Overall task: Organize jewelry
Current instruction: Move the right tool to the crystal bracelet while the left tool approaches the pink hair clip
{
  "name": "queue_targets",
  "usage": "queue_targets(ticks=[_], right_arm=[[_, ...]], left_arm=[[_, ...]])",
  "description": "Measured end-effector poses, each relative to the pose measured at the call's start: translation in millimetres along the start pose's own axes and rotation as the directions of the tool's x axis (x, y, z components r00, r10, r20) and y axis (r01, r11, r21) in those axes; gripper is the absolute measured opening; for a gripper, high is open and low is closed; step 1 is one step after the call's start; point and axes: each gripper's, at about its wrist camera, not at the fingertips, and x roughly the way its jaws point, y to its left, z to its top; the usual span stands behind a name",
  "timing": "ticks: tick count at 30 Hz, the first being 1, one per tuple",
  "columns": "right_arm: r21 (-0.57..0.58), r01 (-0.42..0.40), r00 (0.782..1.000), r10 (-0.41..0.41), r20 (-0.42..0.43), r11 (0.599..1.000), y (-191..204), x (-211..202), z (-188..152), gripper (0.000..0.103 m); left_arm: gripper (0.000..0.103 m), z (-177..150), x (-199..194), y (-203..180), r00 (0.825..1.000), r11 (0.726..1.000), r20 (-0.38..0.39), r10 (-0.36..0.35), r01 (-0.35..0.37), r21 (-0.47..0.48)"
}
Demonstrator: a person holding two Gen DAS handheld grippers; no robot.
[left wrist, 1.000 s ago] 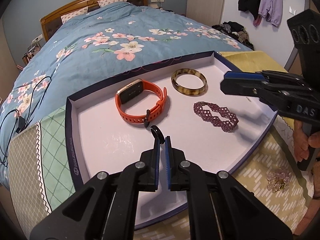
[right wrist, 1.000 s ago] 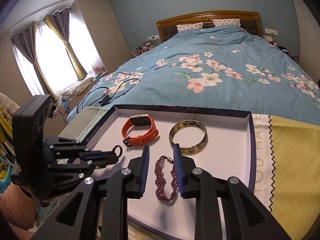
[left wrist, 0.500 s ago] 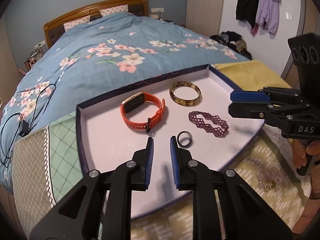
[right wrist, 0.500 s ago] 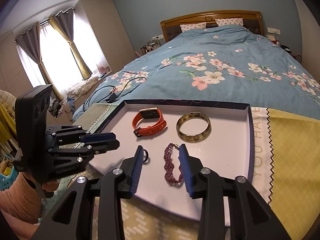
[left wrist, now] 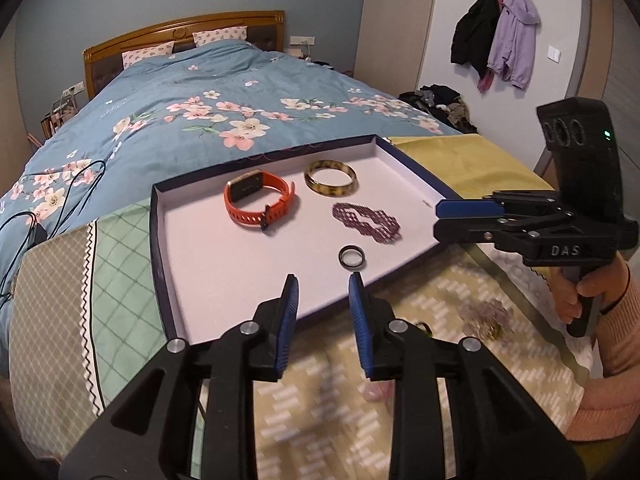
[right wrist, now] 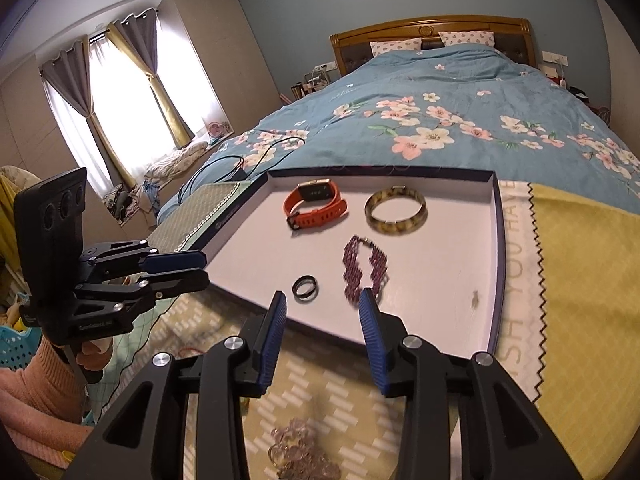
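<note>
A white tray with a dark rim holds an orange watch, a tortoiseshell bangle, a purple beaded bracelet and a dark ring. My left gripper is open and empty over the tray's near edge, just short of the ring. My right gripper is open and empty at the tray's near edge, between the ring and the beaded bracelet. A pale pink bead bracelet lies on the cloth below my right gripper; it also shows in the left wrist view.
The tray rests on patterned yellow and green cloths at the foot of a blue floral bed. Black cables lie on the bed at left. A small item lies on the cloth by my left gripper.
My left gripper opened and let go of the dark ring, which now lies in the tray. Both grippers drew back toward the tray's near edge and the right opened wider.
</note>
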Motion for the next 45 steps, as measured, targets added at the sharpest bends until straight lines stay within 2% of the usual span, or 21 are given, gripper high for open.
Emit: queue_targets(ticks=[10,18,27,34,38,39,41,42,45], right_arm=[[-0.032,-0.011,1.000,0.011,-0.009,0.999,12.6,-0.7,-5.2,0.035],[-0.038,-0.004,0.999,0.002,-0.047,0.999,17.2,-13.4,-31.2,0.035],[0.037,0.020,0.998,-0.018,-0.067,0.999,0.9,-34.0,-62.8,0.035],[-0.001,0.025,0.994,-0.025,-0.104,1.000,9.5,-32.5,-76.1,0.035],[-0.002,0.015,0.995,-0.015,-0.103,1.000,10.8,-30.4,-78.3,0.025],[-0.002,0.013,0.995,-0.013,-0.095,1.000,11.0,-32.5,-78.6,0.019],[-0.007,0.016,0.996,-0.016,-0.084,1.000,11.6,-35.7,-76.7,0.016],[-0.009,0.014,0.997,-0.015,-0.081,1.000,11.8,-36.4,-75.7,0.010],[-0.014,0.015,0.997,-0.016,-0.069,1.000,12.1,-39.7,-71.7,0.008]], left_arm=[[0.029,-21.4,-11.8,-8.8,1.000,1.000,0.003,-0.023,0.023,-0.005],[0.034,-42.4,-15.8,-21.7,0.999,0.999,-0.019,-0.035,0.035,0.025],[0.036,-56.9,-18.6,-30.4,0.998,0.998,-0.026,-0.055,0.055,0.015],[0.037,-58.4,-19.8,-38.5,0.998,0.998,-0.020,-0.062,0.063,0.032],[0.037,-61.4,-16.6,-36.9,0.998,0.998,-0.032,-0.061,0.061,0.014],[0.037,-62.0,-16.4,-36.3,0.998,0.998,-0.034,-0.059,0.060,0.011],[0.037,-63.4,-16.2,-35.0,0.998,0.998,-0.036,-0.059,0.059,0.004],[0.037,-64.0,-16.0,-33.6,0.998,0.998,-0.036,-0.060,0.060,-0.001],[0.037,-64.5,-15.8,-31.6,0.998,0.998,-0.035,-0.059,0.059,-0.010]])
